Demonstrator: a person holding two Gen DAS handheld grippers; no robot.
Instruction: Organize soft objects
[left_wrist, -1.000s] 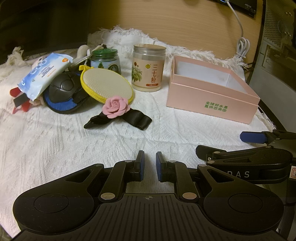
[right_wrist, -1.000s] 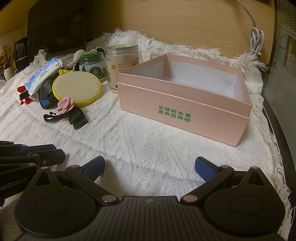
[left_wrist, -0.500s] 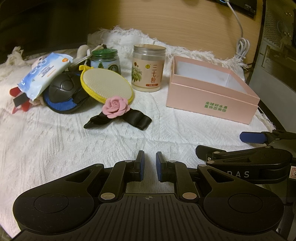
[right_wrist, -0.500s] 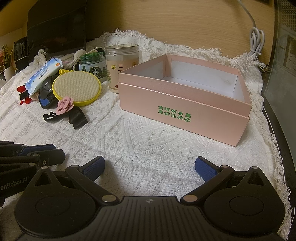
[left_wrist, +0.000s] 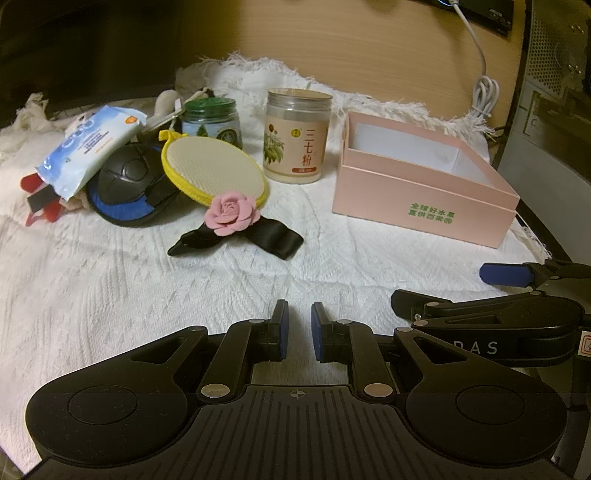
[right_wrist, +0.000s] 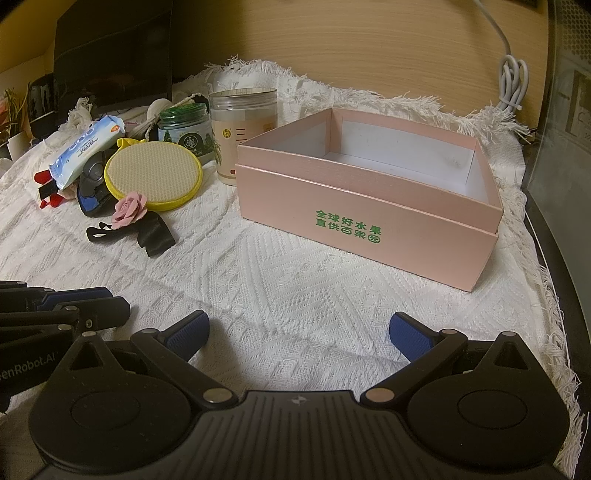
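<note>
A pink felt rose on a black satin ribbon bow (left_wrist: 236, 230) is lying on the white woven tablecloth (left_wrist: 110, 295), its ribbon running roughly nine to three o'clock across the left wrist view, just touching the round yellow-rimmed mesh pad (left_wrist: 214, 171) behind it. The left gripper (left_wrist: 297, 328) is hovering at six o'clock from the bow, with the bow at about eleven o'clock ahead of it; its jaws are standing narrowly parted on nothing. The open pink cardboard box (right_wrist: 369, 192), apparently empty, is sitting at twelve to one o'clock from the right gripper (right_wrist: 299, 332), whose jaws are spread wide and empty; in its view the bow is lying far off at ten o'clock. The left hand is likely the nearer one for the pick.
</note>
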